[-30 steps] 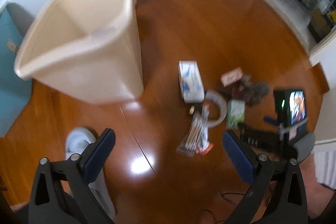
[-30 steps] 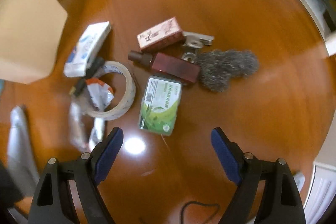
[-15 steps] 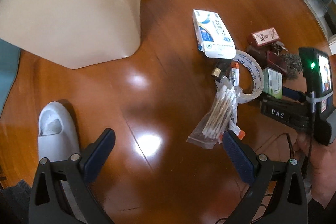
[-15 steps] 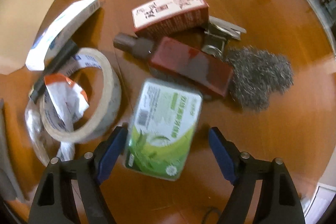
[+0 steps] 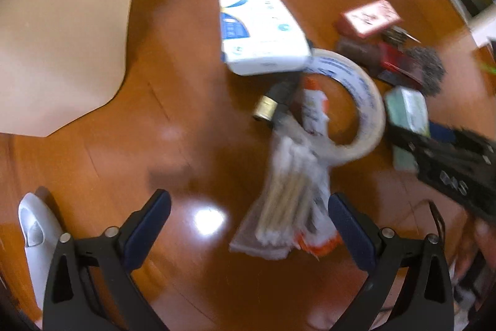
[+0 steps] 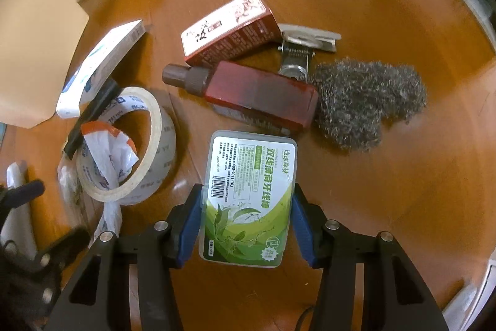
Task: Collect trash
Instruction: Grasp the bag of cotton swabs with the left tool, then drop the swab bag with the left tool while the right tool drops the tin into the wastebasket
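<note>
While the right tool (image 6: 245, 225) clamps one floss box (image 6: 248, 197), the left tool (image 5: 248, 225) gapes empty above one swab bag (image 5: 288, 207).

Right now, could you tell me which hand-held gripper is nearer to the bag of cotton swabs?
Left. The left hand-held gripper hangs open just over the bag of cotton swabs; the right hand-held gripper is farther away, closed on the green floss box.

Bare floor (image 6: 387, 176) lies open at the right of the frame. At the left, the tape roll (image 6: 130, 145) crowds close; ahead, the red bottle (image 6: 257, 92) and steel wool (image 6: 369, 101) block the way.
</note>
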`<state>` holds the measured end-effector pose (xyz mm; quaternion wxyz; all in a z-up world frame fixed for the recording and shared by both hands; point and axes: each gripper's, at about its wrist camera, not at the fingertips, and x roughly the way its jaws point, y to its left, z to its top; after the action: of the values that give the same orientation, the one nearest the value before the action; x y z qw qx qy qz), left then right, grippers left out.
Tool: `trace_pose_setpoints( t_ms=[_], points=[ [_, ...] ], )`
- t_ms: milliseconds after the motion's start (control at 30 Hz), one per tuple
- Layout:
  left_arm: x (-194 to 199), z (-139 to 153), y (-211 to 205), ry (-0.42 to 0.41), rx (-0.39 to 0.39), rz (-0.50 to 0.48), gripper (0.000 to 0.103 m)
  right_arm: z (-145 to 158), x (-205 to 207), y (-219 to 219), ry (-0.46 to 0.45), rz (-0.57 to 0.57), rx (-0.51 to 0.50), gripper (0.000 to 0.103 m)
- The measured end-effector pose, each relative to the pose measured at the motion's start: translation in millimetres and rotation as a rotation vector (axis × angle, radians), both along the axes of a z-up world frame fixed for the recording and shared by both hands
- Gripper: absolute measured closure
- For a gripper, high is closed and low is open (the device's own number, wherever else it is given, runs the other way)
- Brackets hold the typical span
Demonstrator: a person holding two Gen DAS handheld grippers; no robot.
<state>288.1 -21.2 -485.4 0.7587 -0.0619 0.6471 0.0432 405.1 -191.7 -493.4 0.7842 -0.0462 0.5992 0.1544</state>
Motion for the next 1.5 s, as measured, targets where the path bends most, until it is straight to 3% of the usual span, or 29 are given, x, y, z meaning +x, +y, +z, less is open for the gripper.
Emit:
trace_pose_setpoints(
  t_ms=[67,100,133,200,267,400,567,700,833,933,1033,1167,1200,1267,1300,1333,1500],
  points=[
    [4.8,-5.7,0.9,0.009,0.004,0.014,0.014,-2.7,-3.4,-0.7,0.015,-0.013,0.021,0.049],
    [6.4,-7.3,0.3,0.014,0.011,0.011,0.032,-2.4,-3.8,2.1,0.018,-0.015,0.025,0.049],
    [7.1,-8.7,-1.2,0.02,0.032,0.004,0.058,-2.5,-4.9,2.3,0.017,-0.016,0.026,0.049],
    [6.0,-11.3,-0.9,0.041,0.023,0.008,0.092,-0.6,-5.3,1.2,0.019,-0.015,0.027,0.048],
    [1.5,-7.4,2.1,0.022,-0.005,0.03,0.094,-5.2,-7.2,0.3,0.021,-0.021,0.029,0.048],
    [-12.8,16.6,10.4,-0.023,-0.065,0.073,0.095,-7.5,-8.3,5.2,0.016,-0.02,0.019,0.048],
    [-28.7,82.4,33.5,-0.106,-0.12,0.155,0.095,24.0,-19.3,0.3,-0.005,-0.043,0.015,0.049],
    [-34.7,165.8,51.8,-0.232,-0.144,0.213,0.094,63.9,-34.7,-2.9,-0.029,-0.07,0.01,0.049],
    [-25.9,264.1,87.8,-0.394,-0.095,0.26,0.094,121.2,-49.9,-4.3,-0.092,-0.074,0.017,0.049],
    [-19.9,313.2,129.7,-0.476,-0.053,0.33,0.095,164.7,-63.5,-7.0,-0.144,-0.081,0.04,0.049],
    [-4.9,335.0,171.1,-0.499,0.03,0.345,0.094,200.8,-80.9,-5.6,-0.188,-0.083,0.065,0.049],
    [18.9,331.0,219.7,-0.429,0.037,0.348,0.094,244.5,-105.0,2.7,-0.241,-0.038,0.094,0.049],
    [21.6,327.7,224.7,-0.405,0.045,0.339,0.09,252.5,-110.3,7.5,-0.249,-0.03,0.099,0.049],
    [22.0,322.4,230.2,-0.368,0.074,0.325,0.062,264.9,-117.4,12.2,-0.259,-0.018,0.111,0.049],
    [23.0,319.9,226.1,-0.368,0.08,0.319,0.03,271.3,-120.4,14.6,-0.263,-0.013,0.114,0.049],
    [21.1,320.8,229.5,-0.378,0.083,0.323,0.016,277.3,-122.8,16.8,-0.267,-0.008,0.118,0.049],
    [7.6,318.8,233.5,-0.375,0.095,0.301,0.015,315.8,-127.4,41.1,-0.307,0.035,0.149,0.048]
  ],
)
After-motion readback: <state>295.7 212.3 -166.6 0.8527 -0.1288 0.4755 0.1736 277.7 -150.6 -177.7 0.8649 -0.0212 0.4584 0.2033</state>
